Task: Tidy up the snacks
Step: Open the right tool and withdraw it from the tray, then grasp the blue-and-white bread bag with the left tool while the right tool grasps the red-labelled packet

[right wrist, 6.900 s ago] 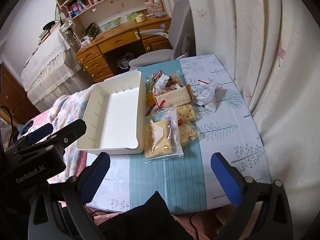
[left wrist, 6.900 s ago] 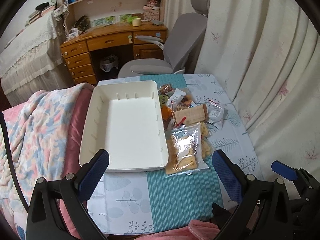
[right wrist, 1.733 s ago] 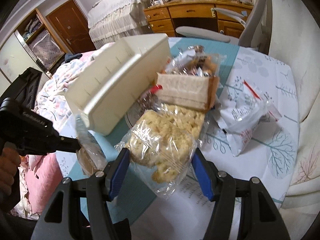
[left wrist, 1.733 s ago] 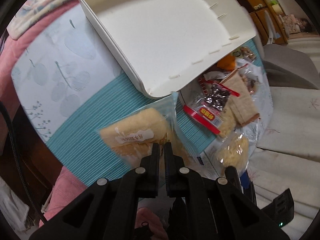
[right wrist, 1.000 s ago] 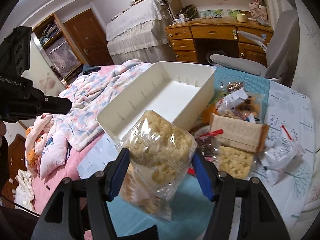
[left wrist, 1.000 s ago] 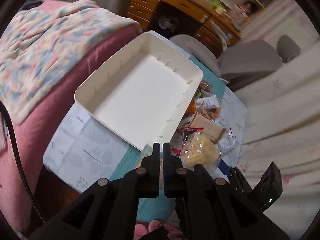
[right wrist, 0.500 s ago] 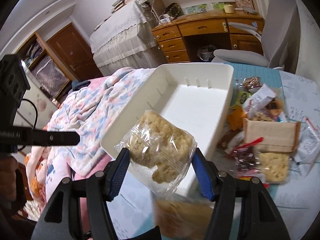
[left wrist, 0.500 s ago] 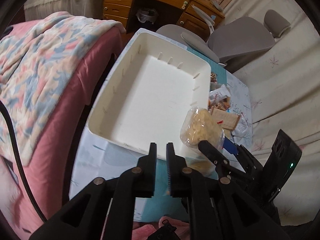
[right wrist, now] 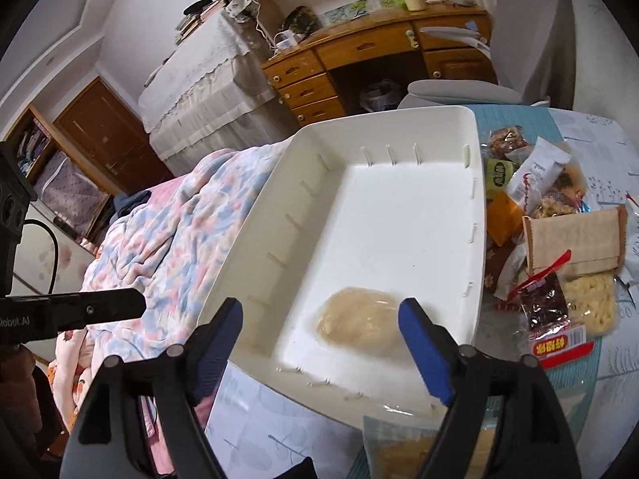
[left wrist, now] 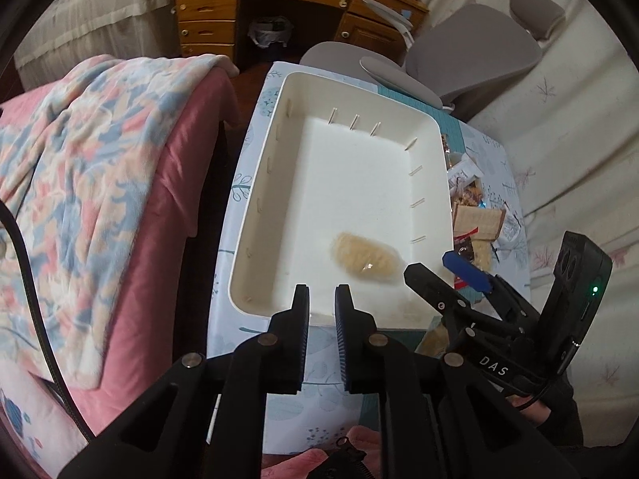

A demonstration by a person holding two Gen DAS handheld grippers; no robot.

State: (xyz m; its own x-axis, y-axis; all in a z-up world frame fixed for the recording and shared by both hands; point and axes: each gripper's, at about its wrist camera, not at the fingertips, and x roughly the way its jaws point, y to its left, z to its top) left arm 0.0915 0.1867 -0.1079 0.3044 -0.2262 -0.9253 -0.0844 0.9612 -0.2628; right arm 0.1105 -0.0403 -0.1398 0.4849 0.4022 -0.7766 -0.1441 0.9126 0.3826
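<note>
The right hand-held gripper [right wrist: 319,339] has its blue-padded jaws spread wide and still opening, with nothing pressed between them; a clear-wrapped pale crumbly snack bag [right wrist: 359,321], blurred in both views, lies free on the floor of the white tray [right wrist: 383,215], in the near corner on the side toward the snack pile, seen through the gap between the pads. The left hand-held gripper [left wrist: 321,299] is nearly clenched, only a narrow slit between its black fingers, and grips nothing; it hangs over the tray's near rim [left wrist: 279,311]. The tray sits on the desk [left wrist: 239,183], which is covered with a leaf-print and teal cloth, beside a bed with a floral blanket [left wrist: 80,167]. The other snacks [right wrist: 559,239] stay heaped on the desk just outside the tray's far long wall, and one more clear bag [right wrist: 403,439] lies on the cloth below the right gripper, outside the near rim.
</note>
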